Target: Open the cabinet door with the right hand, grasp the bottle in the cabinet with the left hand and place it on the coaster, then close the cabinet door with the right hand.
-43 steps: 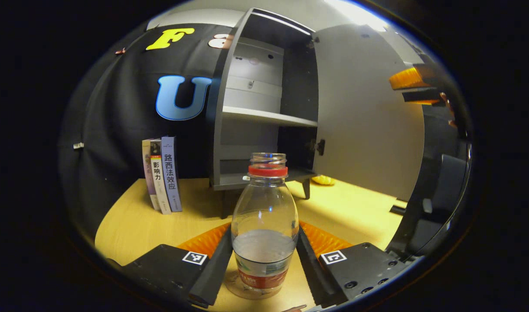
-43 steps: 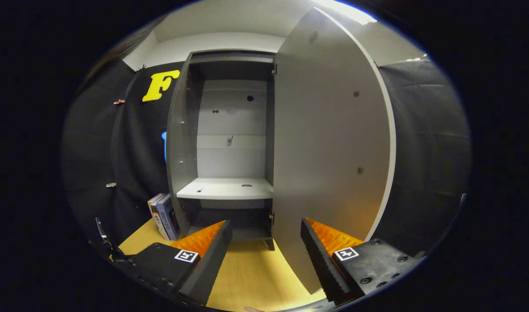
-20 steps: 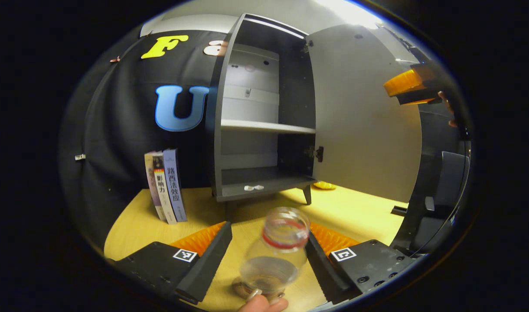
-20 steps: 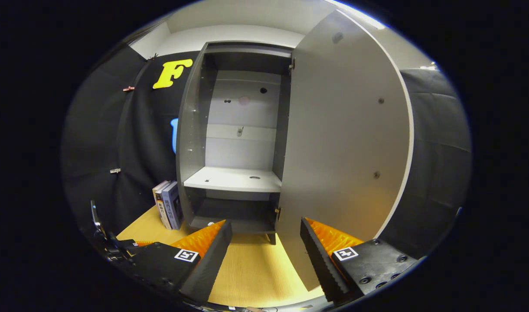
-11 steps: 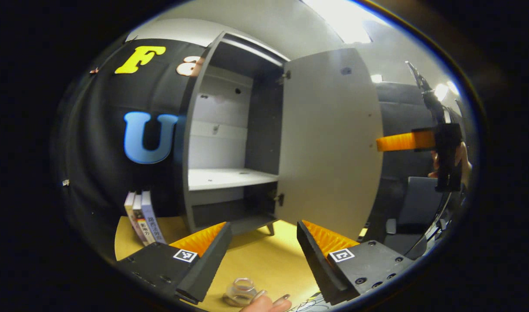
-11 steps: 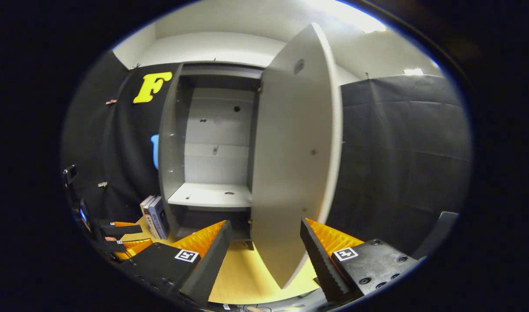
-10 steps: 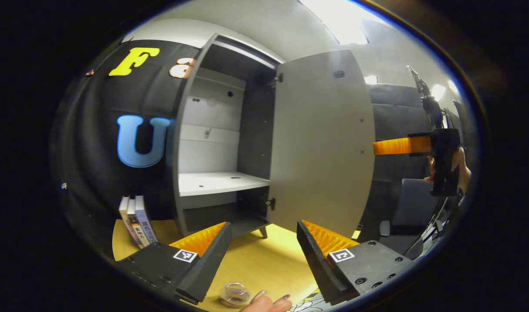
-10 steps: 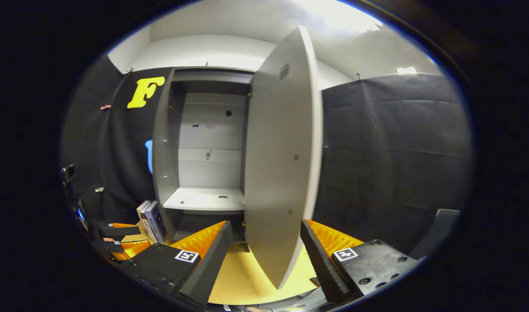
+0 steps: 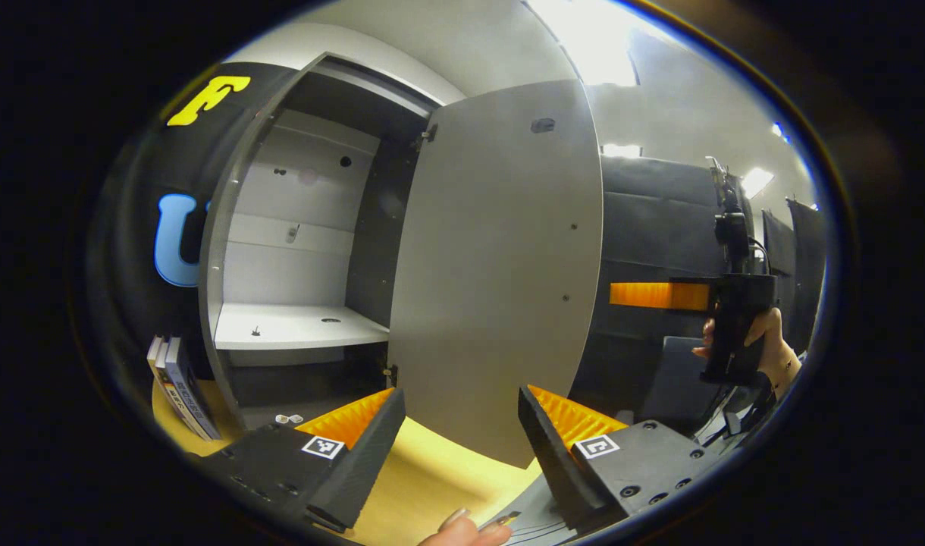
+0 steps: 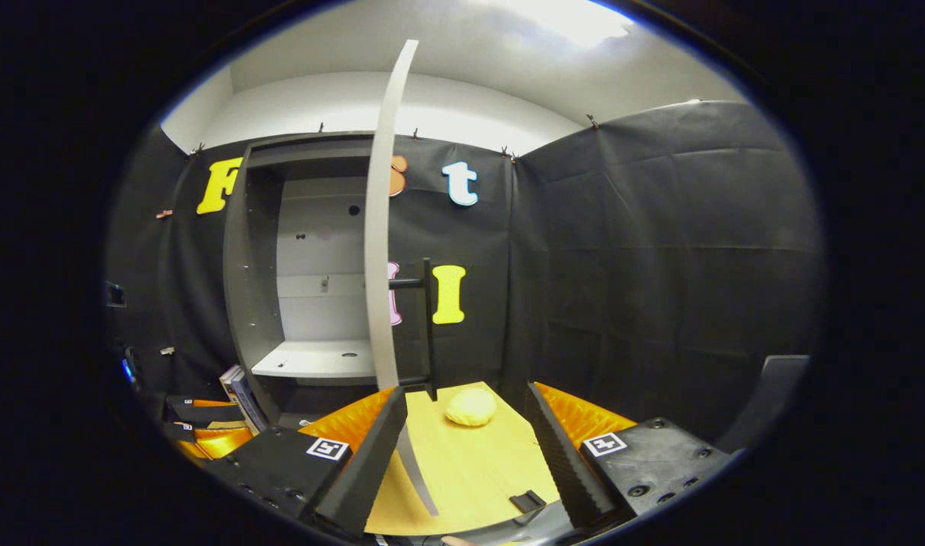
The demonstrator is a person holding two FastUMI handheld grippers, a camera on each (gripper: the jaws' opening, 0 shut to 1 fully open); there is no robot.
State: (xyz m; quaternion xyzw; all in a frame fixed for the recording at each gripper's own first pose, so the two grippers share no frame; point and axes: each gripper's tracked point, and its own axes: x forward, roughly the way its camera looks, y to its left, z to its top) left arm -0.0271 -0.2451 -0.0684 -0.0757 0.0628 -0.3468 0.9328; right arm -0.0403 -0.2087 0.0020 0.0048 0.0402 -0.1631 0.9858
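- In the left gripper view, the left gripper (image 9: 456, 425) hangs over the wooden table (image 9: 432, 478), fingers spread wide with nothing between them.
- The cabinet (image 9: 296, 250) stands open, its grey door (image 9: 500, 273) swung outward and a pale shelf (image 9: 296, 327) bare inside.
- Books (image 9: 176, 387) lean beside the cabinet.
- A hand (image 9: 766, 341) holds the right gripper (image 9: 622, 294) just beyond the door's free edge.
- In the right gripper view, the right gripper (image 10: 462, 428) gapes wide and empty, the door (image 10: 383, 250) seen edge-on, its handle (image 10: 426, 326) facing right.
- A yellow object (image 10: 471, 406) lies on the table (image 10: 462, 462).
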